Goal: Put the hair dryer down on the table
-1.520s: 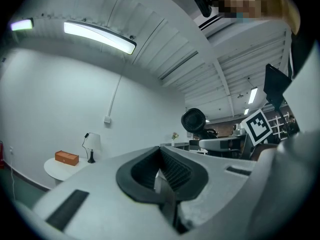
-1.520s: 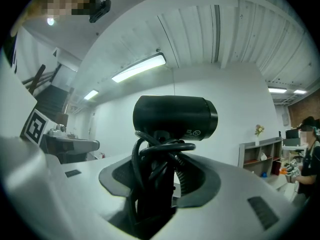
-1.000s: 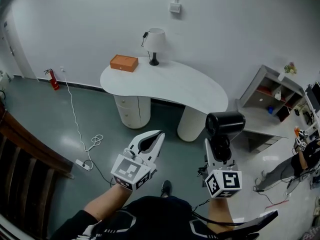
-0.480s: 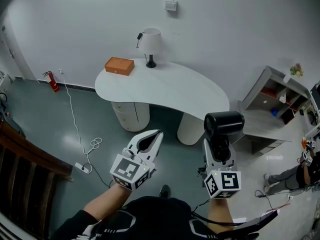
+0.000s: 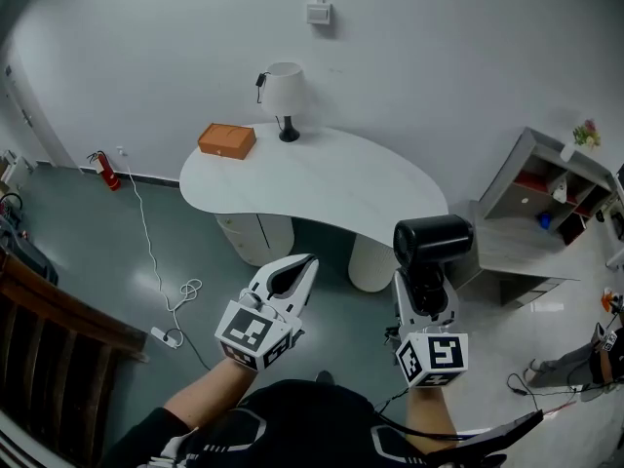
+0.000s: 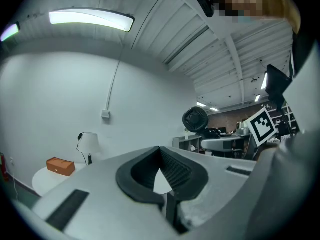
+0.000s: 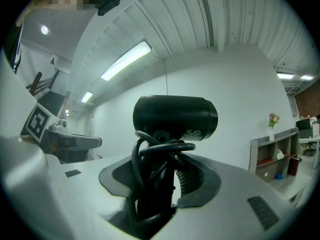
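- Right gripper [image 5: 427,298]: jaws clamped on the handle of the black, cord-wrapped hair dryer [image 5: 433,244], held upright, short of the near edge of the white curved table [image 5: 322,178].
- Left gripper [image 5: 302,266]: jaws together, empty.
- Set-down judged entirely outstanding.

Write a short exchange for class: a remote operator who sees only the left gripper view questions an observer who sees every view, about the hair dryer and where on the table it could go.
Operator: I can see a black hair dryer off to my right. How is it held?
Observer: The right gripper has its jaws clamped on the hair dryer by its handle, with the cord wound round the handle and the barrel on top.
Operator: My view shows only a corner of the table. Where is it free?
Observer: In the head view the white table carries only a lamp and an orange box, both at its far left end. The rest is bare.
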`<action>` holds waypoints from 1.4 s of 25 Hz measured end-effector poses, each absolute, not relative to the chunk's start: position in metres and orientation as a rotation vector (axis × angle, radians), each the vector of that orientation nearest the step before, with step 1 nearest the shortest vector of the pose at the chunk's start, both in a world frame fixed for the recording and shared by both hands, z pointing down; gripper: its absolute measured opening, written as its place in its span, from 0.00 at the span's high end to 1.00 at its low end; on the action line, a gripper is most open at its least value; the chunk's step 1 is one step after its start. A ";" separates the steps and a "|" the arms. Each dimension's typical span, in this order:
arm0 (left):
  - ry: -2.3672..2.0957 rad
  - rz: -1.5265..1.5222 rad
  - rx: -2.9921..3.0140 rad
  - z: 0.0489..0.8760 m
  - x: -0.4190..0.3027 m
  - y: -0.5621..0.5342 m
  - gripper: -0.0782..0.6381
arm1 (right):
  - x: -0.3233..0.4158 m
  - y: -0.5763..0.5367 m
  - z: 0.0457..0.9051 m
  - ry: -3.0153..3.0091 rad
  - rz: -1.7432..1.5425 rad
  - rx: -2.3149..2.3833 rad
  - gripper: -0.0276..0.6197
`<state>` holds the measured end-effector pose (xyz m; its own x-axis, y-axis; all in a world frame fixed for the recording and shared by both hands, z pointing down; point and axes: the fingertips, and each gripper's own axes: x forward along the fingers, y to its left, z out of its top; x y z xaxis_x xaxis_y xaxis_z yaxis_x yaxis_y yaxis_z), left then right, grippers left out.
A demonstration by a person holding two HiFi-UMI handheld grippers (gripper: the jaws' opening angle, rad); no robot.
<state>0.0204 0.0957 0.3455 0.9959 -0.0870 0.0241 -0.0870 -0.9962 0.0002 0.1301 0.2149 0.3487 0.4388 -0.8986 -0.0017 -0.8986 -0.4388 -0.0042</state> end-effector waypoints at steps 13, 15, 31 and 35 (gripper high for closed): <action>-0.191 0.075 3.129 0.355 0.055 0.079 0.88 | 0.171 0.198 0.357 1.694 -0.010 -2.630 0.61; -0.197 0.072 3.123 0.357 0.057 0.070 0.88 | 0.174 0.191 0.360 1.701 -0.025 -2.633 0.61; -0.134 0.005 3.094 0.354 0.077 -0.032 0.88 | 0.188 0.096 0.354 1.681 -0.036 -2.698 0.61; -0.124 0.009 3.094 0.355 0.082 -0.062 0.88 | 0.194 0.069 0.359 1.703 -0.060 -2.709 0.61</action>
